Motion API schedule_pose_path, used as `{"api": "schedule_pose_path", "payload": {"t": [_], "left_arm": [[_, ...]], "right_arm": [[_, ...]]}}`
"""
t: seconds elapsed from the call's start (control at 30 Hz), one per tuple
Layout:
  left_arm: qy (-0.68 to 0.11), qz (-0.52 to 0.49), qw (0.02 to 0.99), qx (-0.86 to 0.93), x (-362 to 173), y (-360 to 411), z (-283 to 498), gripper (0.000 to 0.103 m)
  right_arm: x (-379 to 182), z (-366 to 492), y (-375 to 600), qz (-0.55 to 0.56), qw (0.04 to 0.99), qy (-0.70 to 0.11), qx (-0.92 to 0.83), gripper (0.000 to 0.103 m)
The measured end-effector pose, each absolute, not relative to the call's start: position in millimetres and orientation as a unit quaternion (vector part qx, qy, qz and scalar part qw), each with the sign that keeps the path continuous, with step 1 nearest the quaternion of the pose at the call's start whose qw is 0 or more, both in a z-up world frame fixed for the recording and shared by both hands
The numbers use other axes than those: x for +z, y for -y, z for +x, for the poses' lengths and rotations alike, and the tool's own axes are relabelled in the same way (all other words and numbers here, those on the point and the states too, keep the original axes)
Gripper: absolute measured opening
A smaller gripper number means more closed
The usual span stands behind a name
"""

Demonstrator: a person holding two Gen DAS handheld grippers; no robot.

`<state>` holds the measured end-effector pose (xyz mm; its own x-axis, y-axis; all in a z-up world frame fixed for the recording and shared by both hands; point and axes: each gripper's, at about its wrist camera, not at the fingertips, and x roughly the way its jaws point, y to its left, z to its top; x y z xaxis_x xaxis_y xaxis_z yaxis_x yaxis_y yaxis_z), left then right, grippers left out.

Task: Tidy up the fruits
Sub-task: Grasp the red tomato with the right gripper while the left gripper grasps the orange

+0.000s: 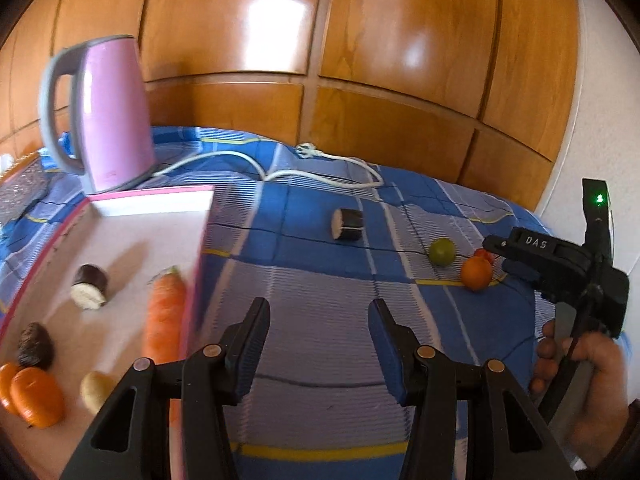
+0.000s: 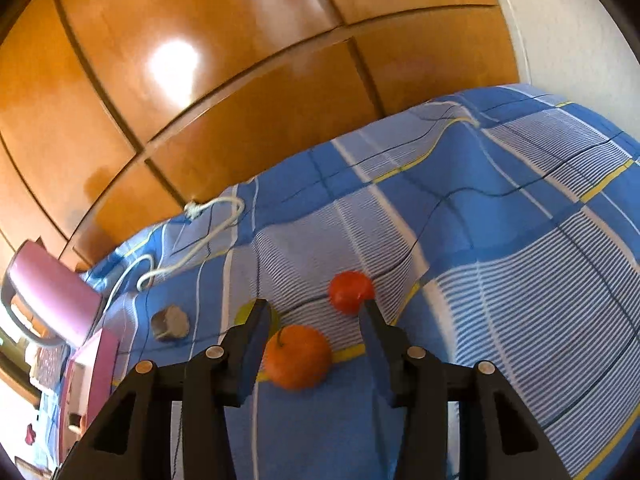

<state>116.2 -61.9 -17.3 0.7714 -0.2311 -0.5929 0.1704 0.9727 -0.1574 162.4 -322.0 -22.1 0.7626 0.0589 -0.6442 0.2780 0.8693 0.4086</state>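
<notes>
A pink-rimmed tray (image 1: 120, 236) at the left holds a carrot (image 1: 164, 316), an aubergine piece (image 1: 90, 286), a dark fruit (image 1: 35, 346), two orange fruits (image 1: 36, 396) and a potato (image 1: 95, 390). On the blue checked cloth lie another aubergine piece (image 1: 347, 224), a lime (image 1: 442, 251), an orange (image 1: 475, 273) and a tomato (image 1: 484, 254). My left gripper (image 1: 318, 312) is open and empty above the cloth beside the tray. My right gripper (image 2: 314, 314) is open, with the orange (image 2: 298, 356) between its fingers and the tomato (image 2: 350, 290) just beyond; the lime (image 2: 242, 312) is mostly hidden.
A pink kettle (image 1: 108, 112) stands behind the tray, its white cord (image 1: 320, 178) trailing across the cloth. Wooden cabinet doors (image 1: 320, 60) back the table. The right gripper's body and the hand holding it (image 1: 580, 300) show at the right of the left wrist view.
</notes>
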Motion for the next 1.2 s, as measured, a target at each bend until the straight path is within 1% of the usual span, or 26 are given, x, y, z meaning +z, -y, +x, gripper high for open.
{"api": "schedule_pose_path", "payload": {"t": [0.07, 0.1, 0.17, 0.23, 0.3, 0.47, 0.77, 0.93, 1.13, 1.2], "left_arm": [[-0.324, -0.045, 0.938, -0.117, -18, 71, 124, 0.052], [-0.326, -0.043, 0.936, -0.123, -18, 76, 128, 0.051], [-0.33, -0.043, 0.933, -0.139, -19, 87, 136, 0.051], [-0.333, -0.041, 0.93, -0.152, -20, 98, 142, 0.05], [-0.339, -0.04, 0.925, -0.167, -22, 111, 147, 0.049], [-0.356, -0.047, 0.91, -0.208, -25, 141, 163, 0.046], [-0.386, -0.058, 0.89, -0.234, -32, 175, 193, 0.046], [-0.398, -0.057, 0.88, -0.252, -36, 195, 201, 0.047], [-0.404, -0.058, 0.871, -0.273, -38, 212, 210, 0.048], [-0.409, -0.062, 0.867, -0.279, -40, 216, 213, 0.052]], "right_arm": [[-24, 165, 327, 0.255, 0.903, -0.339, -0.066, 0.044], [-25, 166, 330, 0.257, 0.902, -0.339, -0.069, 0.039], [-27, 168, 335, 0.26, 0.901, -0.339, -0.075, 0.036], [-30, 172, 340, 0.264, 0.897, -0.346, -0.081, 0.03], [-35, 175, 344, 0.269, 0.892, -0.355, -0.081, 0.028], [-37, 182, 340, 0.261, 0.891, -0.366, -0.068, 0.027], [-40, 198, 336, 0.244, 0.883, -0.4, -0.035, 0.027], [-41, 196, 343, 0.26, 0.881, -0.395, -0.036, 0.026], [-44, 193, 351, 0.269, 0.879, -0.39, -0.046, 0.025], [-44, 193, 351, 0.269, 0.88, -0.388, -0.044, 0.025]]}}
